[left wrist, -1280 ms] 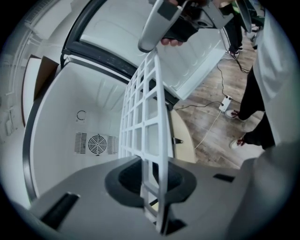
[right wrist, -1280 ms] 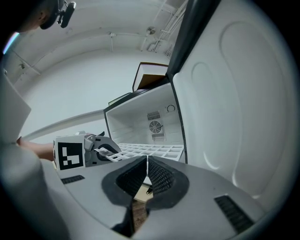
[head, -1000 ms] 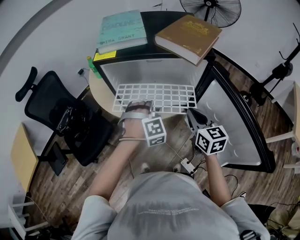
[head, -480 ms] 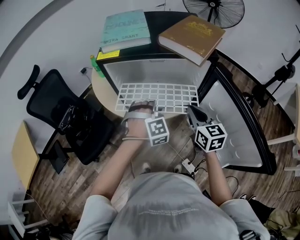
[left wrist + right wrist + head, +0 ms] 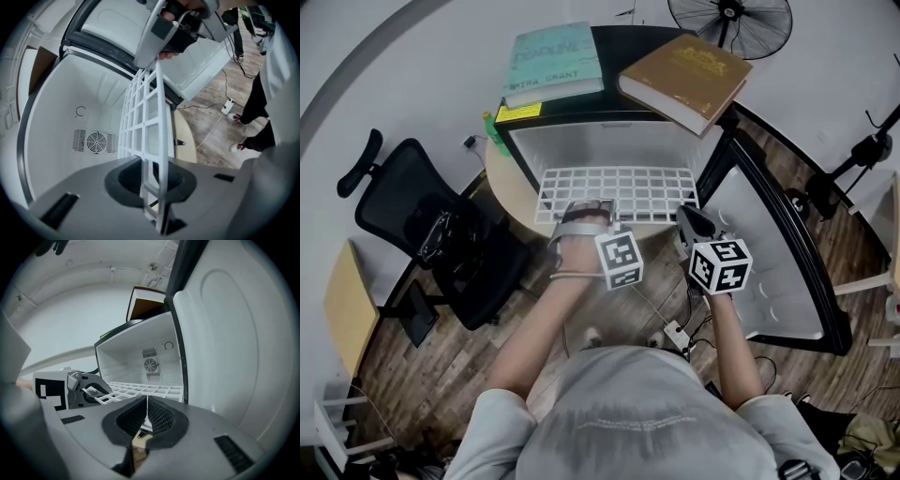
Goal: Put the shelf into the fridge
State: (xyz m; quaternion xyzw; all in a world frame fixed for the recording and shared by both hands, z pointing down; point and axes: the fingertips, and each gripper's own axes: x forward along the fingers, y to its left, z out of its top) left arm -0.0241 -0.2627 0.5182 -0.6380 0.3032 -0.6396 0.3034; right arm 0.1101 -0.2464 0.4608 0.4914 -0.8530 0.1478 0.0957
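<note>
The white wire shelf (image 5: 614, 192) lies level, its back part inside the open small fridge (image 5: 609, 141) and its front edge sticking out. My left gripper (image 5: 584, 214) is shut on the front edge left of the middle; in the left gripper view the shelf (image 5: 143, 117) runs edge-on out of the left gripper (image 5: 152, 176). My right gripper (image 5: 689, 220) is shut on the shelf's front right corner. In the right gripper view the shelf (image 5: 140, 390) reaches from the right gripper (image 5: 147, 416) into the fridge, with the left gripper (image 5: 86, 390) beside it.
The fridge door (image 5: 759, 253) stands open at the right. A teal book (image 5: 553, 61) and a brown book (image 5: 684, 75) lie on the fridge top. A black office chair (image 5: 431, 234) is at the left, a fan (image 5: 729, 14) behind, a power strip (image 5: 675, 333) on the wood floor.
Both grippers keep their hold on the shelf's front edge. The shelf and hands have shifted only slightly toward the fridge.
</note>
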